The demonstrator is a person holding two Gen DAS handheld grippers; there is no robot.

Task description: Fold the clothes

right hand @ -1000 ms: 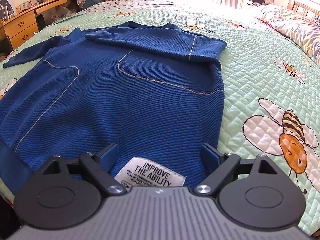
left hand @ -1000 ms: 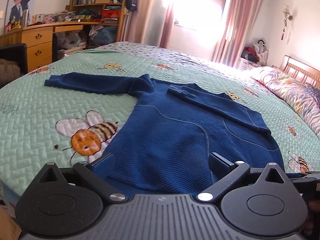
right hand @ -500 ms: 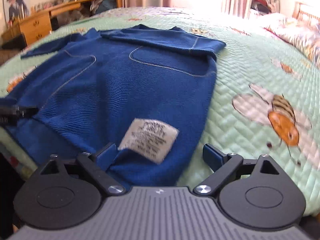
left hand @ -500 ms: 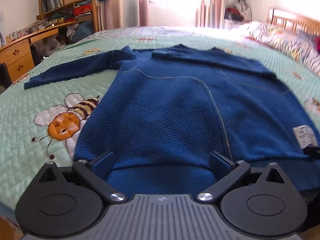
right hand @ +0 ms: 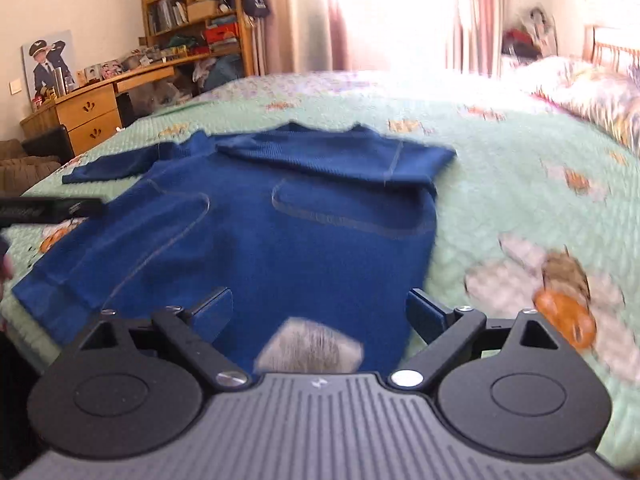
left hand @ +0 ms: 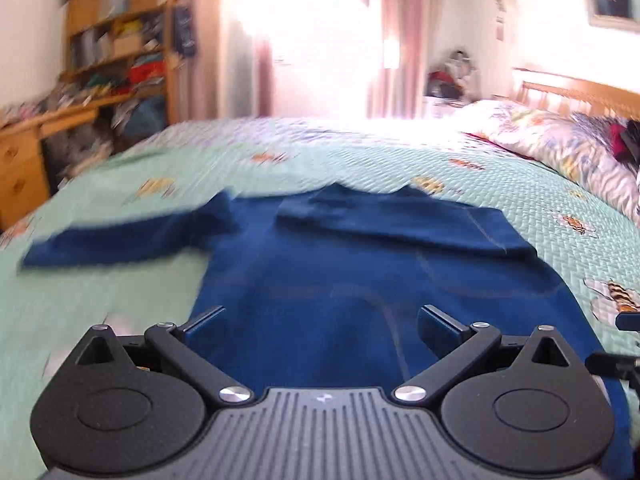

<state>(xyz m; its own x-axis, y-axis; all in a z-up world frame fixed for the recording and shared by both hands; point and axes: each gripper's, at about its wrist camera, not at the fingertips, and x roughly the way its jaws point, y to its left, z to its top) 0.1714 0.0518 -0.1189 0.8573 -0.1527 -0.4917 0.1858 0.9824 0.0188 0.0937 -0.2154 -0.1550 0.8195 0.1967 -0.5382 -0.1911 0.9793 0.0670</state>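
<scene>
A dark blue sweater [left hand: 340, 280] lies flat on the mint bee-print bedspread [left hand: 120, 300]. One sleeve [left hand: 120, 240] stretches out to the left, and the other sleeve [left hand: 400, 220] is folded across the chest. My left gripper [left hand: 320, 326] is open over the hem's left part, nothing pinched. My right gripper [right hand: 320, 314] is open over the hem's right part, where a white label [right hand: 310, 346] shows between its fingers. The sweater [right hand: 260, 232] fills the right wrist view, with a finger of the left gripper [right hand: 48, 210] at the left edge. Both views are motion-blurred.
A wooden desk with drawers [right hand: 88, 116] and a bookshelf [right hand: 192, 8] stand beyond the bed's left side. A flowered pillow [left hand: 560, 148] and a wooden headboard [left hand: 580, 92] are at the right. Curtains and a bright window [left hand: 320, 40] are behind.
Both grippers have drawn back and tilted up, so more of the room shows and the sweater sits farther off. The jaws stay wide apart.
</scene>
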